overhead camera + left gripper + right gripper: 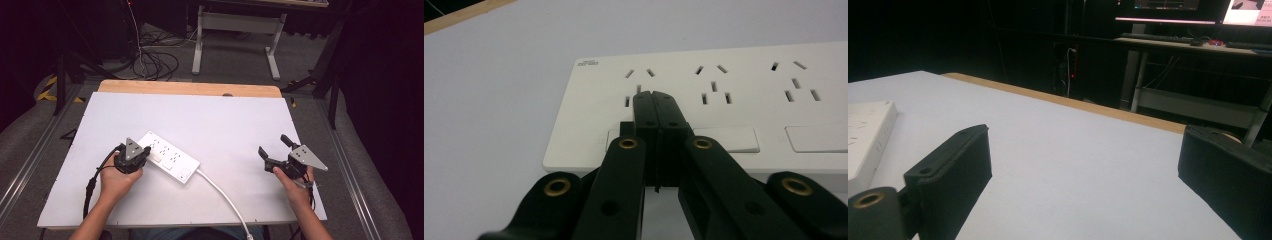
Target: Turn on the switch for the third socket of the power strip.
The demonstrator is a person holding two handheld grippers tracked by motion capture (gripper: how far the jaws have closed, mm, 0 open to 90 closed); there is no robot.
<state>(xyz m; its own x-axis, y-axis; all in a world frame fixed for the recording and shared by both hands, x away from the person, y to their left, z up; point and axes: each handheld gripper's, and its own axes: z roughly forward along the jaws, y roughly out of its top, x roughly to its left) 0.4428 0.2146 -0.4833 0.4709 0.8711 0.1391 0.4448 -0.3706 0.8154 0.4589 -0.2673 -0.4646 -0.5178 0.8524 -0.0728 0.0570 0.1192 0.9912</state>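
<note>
Your left hand-held gripper (655,97), jaws shut empty, pressed on the power strip (168,156), which looked rigid, light, slippery plastic, best gripped across its long edges; right hand-held gripper (274,148) stood wide.

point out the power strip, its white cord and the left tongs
power strip (170,156), high view, top face
white cord (220,192), high view, mid-length
left tongs (655,97), left gripper view, closed tips
</note>
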